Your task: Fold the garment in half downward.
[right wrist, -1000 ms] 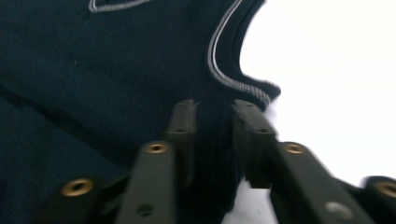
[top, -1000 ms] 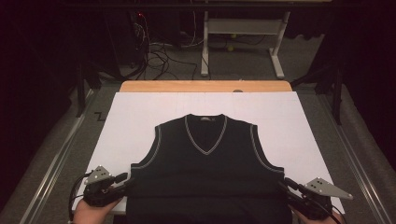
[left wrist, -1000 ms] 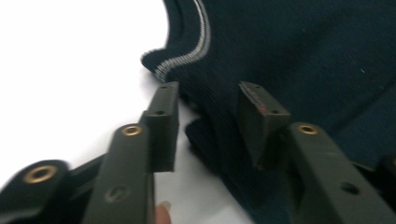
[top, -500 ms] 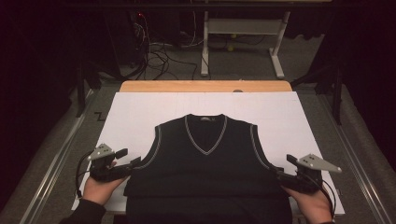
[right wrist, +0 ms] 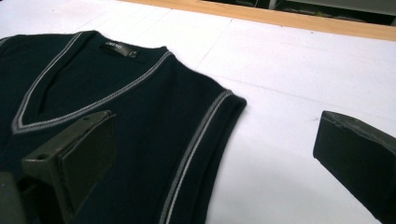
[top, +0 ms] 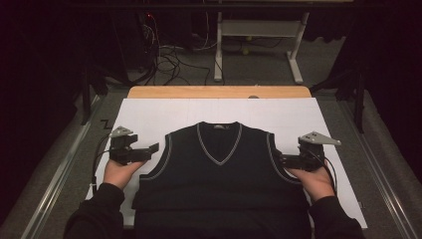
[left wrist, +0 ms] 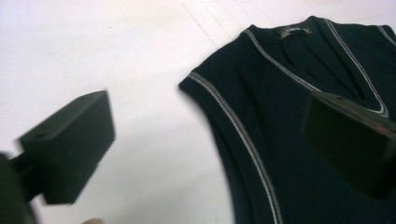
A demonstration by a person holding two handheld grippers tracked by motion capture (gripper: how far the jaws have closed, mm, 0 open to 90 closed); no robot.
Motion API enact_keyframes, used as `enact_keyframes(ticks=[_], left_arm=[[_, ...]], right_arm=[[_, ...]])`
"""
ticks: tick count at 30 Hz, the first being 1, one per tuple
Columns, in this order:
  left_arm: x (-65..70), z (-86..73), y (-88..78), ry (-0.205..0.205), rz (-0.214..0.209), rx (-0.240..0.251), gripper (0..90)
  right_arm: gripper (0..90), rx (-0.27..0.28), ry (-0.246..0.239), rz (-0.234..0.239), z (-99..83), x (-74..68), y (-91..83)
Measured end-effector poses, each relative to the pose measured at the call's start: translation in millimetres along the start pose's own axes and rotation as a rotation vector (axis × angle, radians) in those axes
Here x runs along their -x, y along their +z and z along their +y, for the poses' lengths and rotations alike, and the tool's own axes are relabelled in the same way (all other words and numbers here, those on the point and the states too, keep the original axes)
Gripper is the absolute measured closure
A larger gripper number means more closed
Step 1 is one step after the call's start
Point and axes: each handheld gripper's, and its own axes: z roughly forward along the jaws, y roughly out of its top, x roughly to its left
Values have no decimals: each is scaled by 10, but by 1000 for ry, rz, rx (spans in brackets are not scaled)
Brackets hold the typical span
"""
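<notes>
A dark sleeveless V-neck vest (top: 219,174) with pale trim lies flat, neck away from me, on a white sheet (top: 149,114). My left gripper (top: 149,149) hovers beside its left armhole, jaws pointing inward. In the left gripper view the vest (left wrist: 261,93) lies below the left gripper (left wrist: 210,112). My right gripper (top: 283,160) is at the right armhole, and its own view shows the vest (right wrist: 154,102) under the right gripper (right wrist: 217,126). Both pairs of jaws have just been opening and stand wide, open, pressing on nothing.
The sheet covers a wooden table whose far edge (top: 219,92) is bare. Beyond it are floor cables (top: 164,59) and a white metal desk frame (top: 293,50). A metal rail (top: 59,169) runs along the left side.
Both grippers have moved away from me along the vest's sides, from its lower corners up to the armholes, and their jaws have spread apart.
</notes>
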Motion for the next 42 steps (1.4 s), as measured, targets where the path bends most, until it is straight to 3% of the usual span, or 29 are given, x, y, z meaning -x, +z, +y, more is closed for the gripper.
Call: enact_keyframes(ticks=[3, 7, 9, 11, 14, 15, 17, 18, 19, 21, 22, 25, 26, 27, 29, 31, 33, 38, 39, 40, 42], left_arm=[[4, 59, 110, -7, -14, -10, 0], [-22, 119, 283, -21, -7, -70, 0], [-61, 155, 398, -71, -22, -109, 0], [-61, 178, 489, -103, -17, -116, 0], [-52, 209, 641, -125, 4, -181, 34], [-46, 216, 692, -125, 9, -210, 62], [-54, 215, 760, -149, 48, -248, 111], [-71, 216, 781, -176, 48, -256, 186], [-73, 227, 786, -180, 46, -249, 186], [-44, 258, 811, -162, 54, -264, 279], [-9, 279, 843, -142, 70, -279, 285], [39, 298, 877, -132, 89, -285, 307], [76, 309, 903, -134, 74, -286, 373], [76, 309, 903, -134, 74, -286, 375], [151, 314, 939, -94, 121, -297, 423], [182, 317, 950, -79, 144, -301, 453], [167, 324, 945, -102, 115, -301, 554], [177, 318, 955, -100, 92, -297, 665], [181, 316, 958, -97, 86, -297, 707], [188, 314, 962, -96, 81, -294, 707], [188, 310, 961, -89, 74, -291, 722]], right_arm=[[1, -16, 6, -1, 47, 15, 129], [3, -48, 16, -12, 91, 32, 284], [10, -76, 21, -18, 114, 40, 372], [36, -96, 41, -15, 130, 54, 440], [77, -126, 70, -16, 151, 70, 559], [127, -153, 90, -20, 160, 70, 637], [180, -176, 96, -22, 162, 67, 675], [218, -231, 98, -21, 151, 52, 761], [218, -231, 98, -21, 151, 52, 761], [269, -256, 89, -47, 132, 39, 820], [275, -273, 100, -62, 104, 42, 866], [301, -276, 101, -87, 94, 36, 890], [332, -275, 109, -82, 113, 24, 908], [332, -275, 109, -82, 113, 24, 908], [388, -303, 54, -92, 150, -42, 950], [420, -306, 38, -97, 162, -71, 961], [453, -315, 46, -100, 187, -88, 978], [559, -328, 52, -102, 222, -86, 1001], [635, -327, 55, -90, 225, -99, 1006], [635, -327, 55, -90, 225, -99, 1006], [732, -324, 46, -79, 223, -123, 1004]])
